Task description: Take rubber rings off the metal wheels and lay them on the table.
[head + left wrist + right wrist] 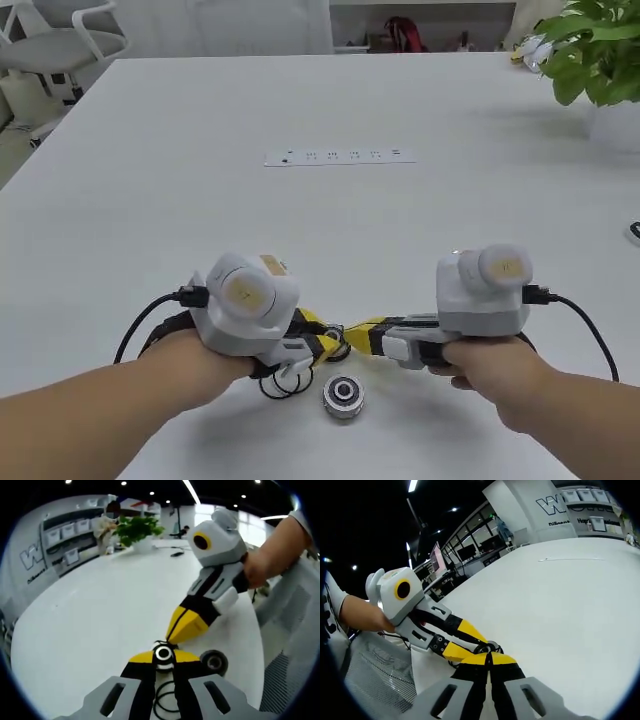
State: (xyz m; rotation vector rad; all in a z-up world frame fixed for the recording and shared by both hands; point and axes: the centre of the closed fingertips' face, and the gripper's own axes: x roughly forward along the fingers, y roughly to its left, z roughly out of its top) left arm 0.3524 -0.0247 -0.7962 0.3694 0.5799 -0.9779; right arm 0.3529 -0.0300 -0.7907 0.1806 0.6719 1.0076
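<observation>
In the head view, low in the frame, the left claw (326,345) and the right claw (354,336) meet tip to tip over the white bench (330,230), each gripped by a hand. A second metal wheel (343,393) lies flat on the bench just below the meeting tips. Loose rubber rings (285,382) – thin black loops – lie to its left, beside the left hand. A white power strip (340,156) sits well up the frame, and a plant (597,45) fills the upper right corner.

In the left gripper view the left claw (163,660) is closed on a small metal wheel (163,653) at lower centre. The right claw (173,635) comes down from the upper right, its yellow tip touching that wheel. The second wheel (214,662) lies just right of it.

In the right gripper view the right claw (489,659) has its jaws drawn together at the held wheel's (486,648) edge – whether they pinch a ring cannot be told.
</observation>
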